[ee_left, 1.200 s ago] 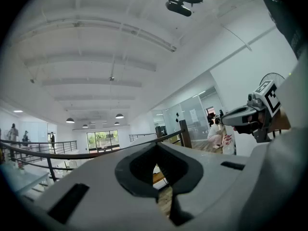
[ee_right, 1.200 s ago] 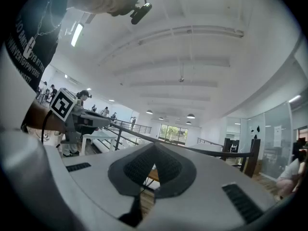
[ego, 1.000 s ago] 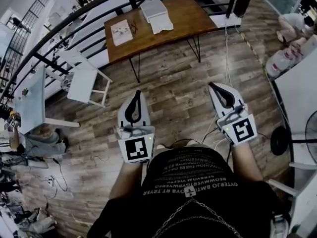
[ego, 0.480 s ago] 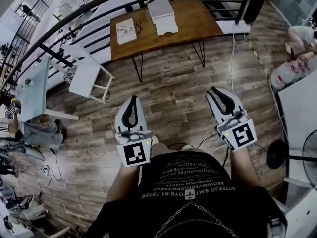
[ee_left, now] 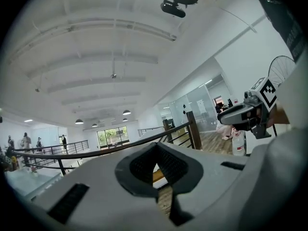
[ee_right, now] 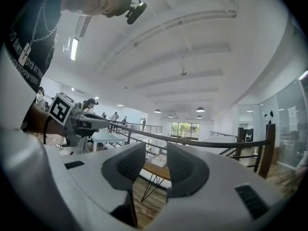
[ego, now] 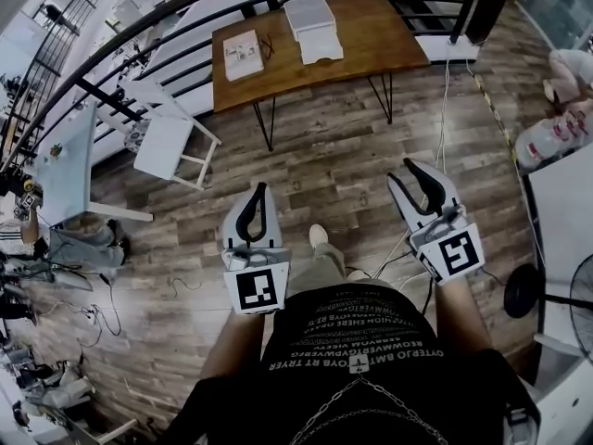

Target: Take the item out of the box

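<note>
Right gripper (ego: 404, 170), empty, has just been spreading its jaws; left gripper (ego: 258, 188) is pressed together. Approach stage, probably: next comes reaching the white box (ego: 311, 19) on the table (ego: 375, 33), upper centre.

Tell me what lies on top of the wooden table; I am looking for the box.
On the wooden table lie a white box and a flat printed packet. What the box holds is covered.

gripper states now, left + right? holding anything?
Left gripper: closed, nothing between the jaws.
Right gripper: open and empty; its jaws have just been opening.
</note>
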Tool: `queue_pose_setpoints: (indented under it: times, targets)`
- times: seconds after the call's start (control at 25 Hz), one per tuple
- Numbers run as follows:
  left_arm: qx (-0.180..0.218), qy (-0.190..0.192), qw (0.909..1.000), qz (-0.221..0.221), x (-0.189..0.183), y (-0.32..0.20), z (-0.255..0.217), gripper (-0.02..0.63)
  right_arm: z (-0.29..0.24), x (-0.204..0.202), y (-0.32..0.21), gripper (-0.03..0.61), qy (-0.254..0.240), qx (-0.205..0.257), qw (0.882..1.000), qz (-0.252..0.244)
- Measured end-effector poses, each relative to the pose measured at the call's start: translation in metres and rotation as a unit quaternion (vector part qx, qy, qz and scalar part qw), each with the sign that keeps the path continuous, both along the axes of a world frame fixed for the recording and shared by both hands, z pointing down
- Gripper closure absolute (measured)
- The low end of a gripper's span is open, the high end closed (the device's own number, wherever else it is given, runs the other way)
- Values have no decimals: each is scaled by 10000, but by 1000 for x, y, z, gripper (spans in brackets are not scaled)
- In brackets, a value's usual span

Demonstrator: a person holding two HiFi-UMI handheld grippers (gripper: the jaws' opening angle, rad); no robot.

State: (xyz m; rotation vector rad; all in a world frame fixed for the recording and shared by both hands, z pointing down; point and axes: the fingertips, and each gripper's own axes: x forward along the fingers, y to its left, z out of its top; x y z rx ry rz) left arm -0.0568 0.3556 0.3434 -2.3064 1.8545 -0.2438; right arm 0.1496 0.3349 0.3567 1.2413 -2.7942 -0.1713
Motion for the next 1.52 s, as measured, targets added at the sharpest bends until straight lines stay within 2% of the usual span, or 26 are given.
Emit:
queue_pose_setpoints:
  times: [0.12,0.4,0.84,1.52]
  targets:
    - [-80,130,9998,112,-1,-16,9,607,8,-8,-13,459,22,-86,10000,28]
    - [-252,299,9970,670,6,-62,24,607,21,-20,-52,453,139,-312,9993,130]
    - [-178,203,9963,815,-13,-144,20,609,8,-38,-124,451,88,-314,9991,267]
    - [-144,276,9933,1113,-59,-216,17,607,-2,-107,-189,451,74,-328,9993,181]
